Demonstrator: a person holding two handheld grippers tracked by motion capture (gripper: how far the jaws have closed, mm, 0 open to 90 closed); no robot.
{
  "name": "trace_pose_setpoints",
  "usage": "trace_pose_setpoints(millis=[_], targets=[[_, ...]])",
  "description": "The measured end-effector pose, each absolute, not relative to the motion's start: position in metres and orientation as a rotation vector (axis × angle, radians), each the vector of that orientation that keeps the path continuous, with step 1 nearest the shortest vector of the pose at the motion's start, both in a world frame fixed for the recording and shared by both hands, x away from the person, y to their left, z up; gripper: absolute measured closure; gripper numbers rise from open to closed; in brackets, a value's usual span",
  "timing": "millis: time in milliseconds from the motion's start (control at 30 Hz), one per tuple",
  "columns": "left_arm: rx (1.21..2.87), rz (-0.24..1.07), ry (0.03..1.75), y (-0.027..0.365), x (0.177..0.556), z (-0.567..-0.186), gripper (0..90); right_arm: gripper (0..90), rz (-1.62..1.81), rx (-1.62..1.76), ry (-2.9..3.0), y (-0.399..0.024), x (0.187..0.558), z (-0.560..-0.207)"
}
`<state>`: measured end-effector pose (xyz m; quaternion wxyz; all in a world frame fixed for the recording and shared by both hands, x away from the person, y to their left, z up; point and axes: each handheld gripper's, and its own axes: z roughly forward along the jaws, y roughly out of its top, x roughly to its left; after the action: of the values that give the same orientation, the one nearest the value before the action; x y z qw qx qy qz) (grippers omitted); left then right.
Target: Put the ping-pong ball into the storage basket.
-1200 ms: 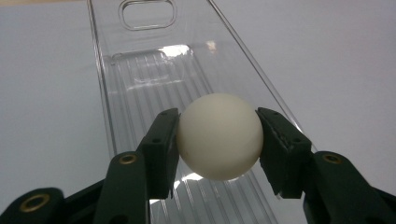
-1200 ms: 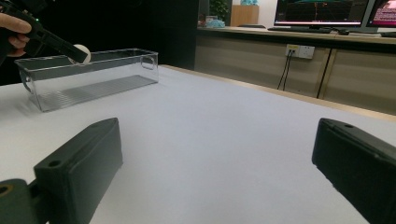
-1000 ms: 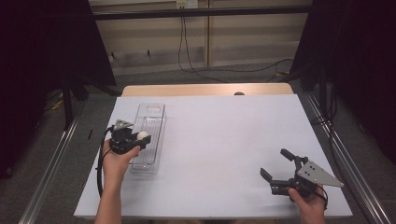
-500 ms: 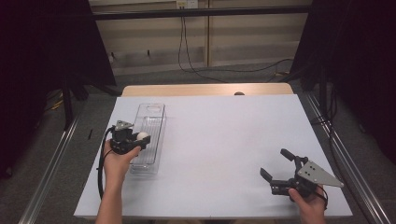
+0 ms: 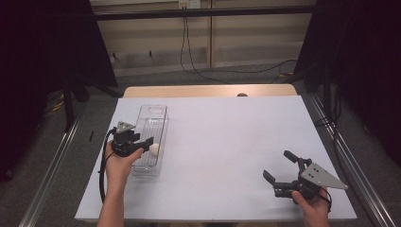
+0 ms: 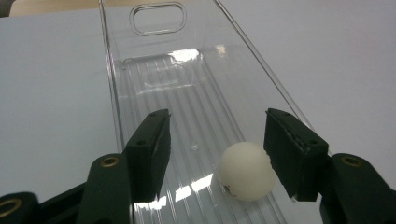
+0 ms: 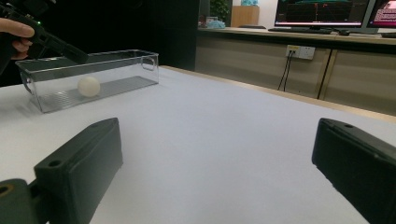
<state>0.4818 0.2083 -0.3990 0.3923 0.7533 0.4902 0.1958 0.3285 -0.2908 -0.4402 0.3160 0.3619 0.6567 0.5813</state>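
Right gripper (image 5: 280,176): resting released near the table's (image 5: 227,142) front right corner, jaws spread wide, holding nothing, seemingly idling while the other hand works.

Left gripper (image 6: 215,154): hovering inside the clear plastic bin (image 5: 150,137) near the table's left edge, jaws parted around a white ball (image 6: 246,171); the ball is sitting on the ribbed bin floor against one jaw, ungrasped.

Left gripper view is showing the bin's ribbing and handle cutout (image 6: 157,17). Right gripper view is revealing, far off, a wall socket (image 7: 300,52) and monitors (image 7: 322,11).

White ball (image 6: 246,171) lies in clear bin (image 6: 187,93) beside spread fingers (image 6: 150,147).
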Motion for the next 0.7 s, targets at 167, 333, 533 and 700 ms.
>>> trace_pose_setpoints(millis=[167, 333, 533, 700], targets=[[1.9, 0.506, 1.246, 0.209, 0.48, -0.397, 37.4, 1.3, 1.533, 0.95, 1.736, -0.291, 0.328, -0.44], [1.882, 0.516, 1.24, 0.208, 0.479, -0.395, 33.0, 1.3, 1.53, 0.945, 1.733, -0.291, 0.329, -0.44], [1.852, 0.513, 1.228, 0.208, 0.476, -0.393, 23.1, 1.3, 1.533, 0.952, 1.734, -0.292, 0.329, -0.44], [1.826, 0.53, 1.205, 0.211, 0.471, -0.388, 17.1, 1.3, 1.534, 0.934, 1.729, -0.293, 0.328, -0.439]])
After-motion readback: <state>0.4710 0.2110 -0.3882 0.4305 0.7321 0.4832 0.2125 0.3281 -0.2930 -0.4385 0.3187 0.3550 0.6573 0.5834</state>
